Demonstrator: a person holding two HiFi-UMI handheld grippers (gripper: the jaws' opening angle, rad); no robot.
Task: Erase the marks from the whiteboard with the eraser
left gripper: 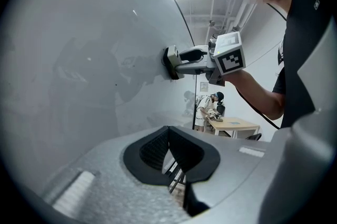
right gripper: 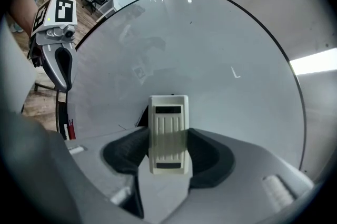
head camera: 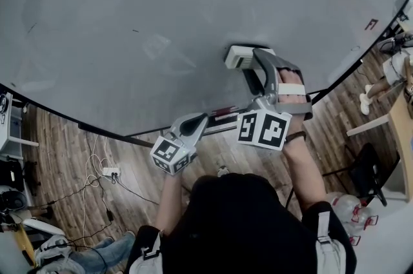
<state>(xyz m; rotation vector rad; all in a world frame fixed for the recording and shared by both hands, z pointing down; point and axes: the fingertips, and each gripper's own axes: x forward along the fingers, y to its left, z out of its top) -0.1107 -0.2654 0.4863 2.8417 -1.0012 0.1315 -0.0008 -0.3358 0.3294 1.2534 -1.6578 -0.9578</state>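
**One eraser pressed on one whiteboard**

Two claws show. The left claw is clenched on nothing, down by the lower edge of the whiteboard. The right claw grasps the single white eraser, held flat against the board's lower middle.

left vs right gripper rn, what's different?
The right gripper is shut on the eraser; the left gripper is shut on nothing. The right gripper holds the eraser against the whiteboard, well up on its face; the left gripper sits lower, by the board's bottom edge. Shared: grey bodies, black jaw pads, a marker cube each.
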